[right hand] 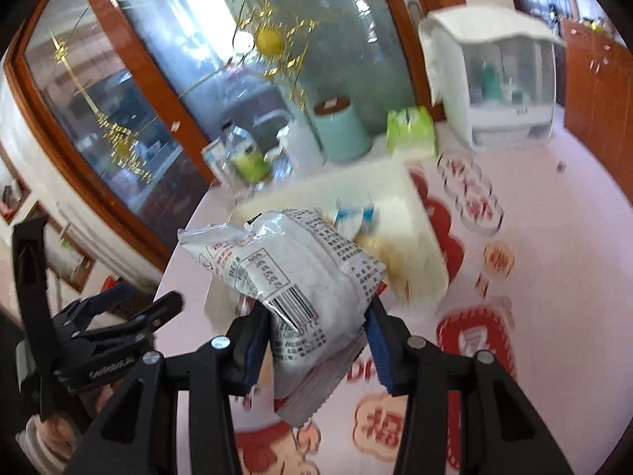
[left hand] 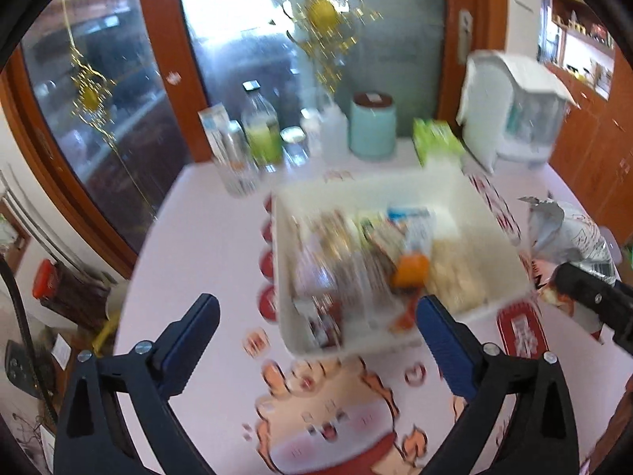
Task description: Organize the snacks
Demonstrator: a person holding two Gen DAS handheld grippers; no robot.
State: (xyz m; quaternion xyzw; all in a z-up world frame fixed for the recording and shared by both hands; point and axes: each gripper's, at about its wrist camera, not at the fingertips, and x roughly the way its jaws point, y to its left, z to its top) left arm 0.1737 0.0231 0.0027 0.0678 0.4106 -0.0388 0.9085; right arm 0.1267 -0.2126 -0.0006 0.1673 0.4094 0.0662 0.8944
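Note:
A white bin [left hand: 486,237] holding several snack packets sits on the pink table; in the right wrist view the bin [right hand: 419,221] lies beyond the gripper. My right gripper [right hand: 316,328] is shut on a silver snack packet [right hand: 300,273], held above the table just in front of the bin. That packet also shows at the right edge of the left wrist view [left hand: 569,233], with the right gripper [left hand: 593,301] below it. My left gripper [left hand: 316,316] is open and empty, hovering before the bin's near corner. It shows at the left of the right wrist view [right hand: 150,308].
Behind the bin stand bottles [left hand: 261,130], a mint canister [left hand: 372,126], a green box [left hand: 435,138] and a white appliance [left hand: 514,107]. A glass door with a wooden frame [left hand: 166,59] backs the table. The tablecloth [left hand: 324,427] has red cartoon prints.

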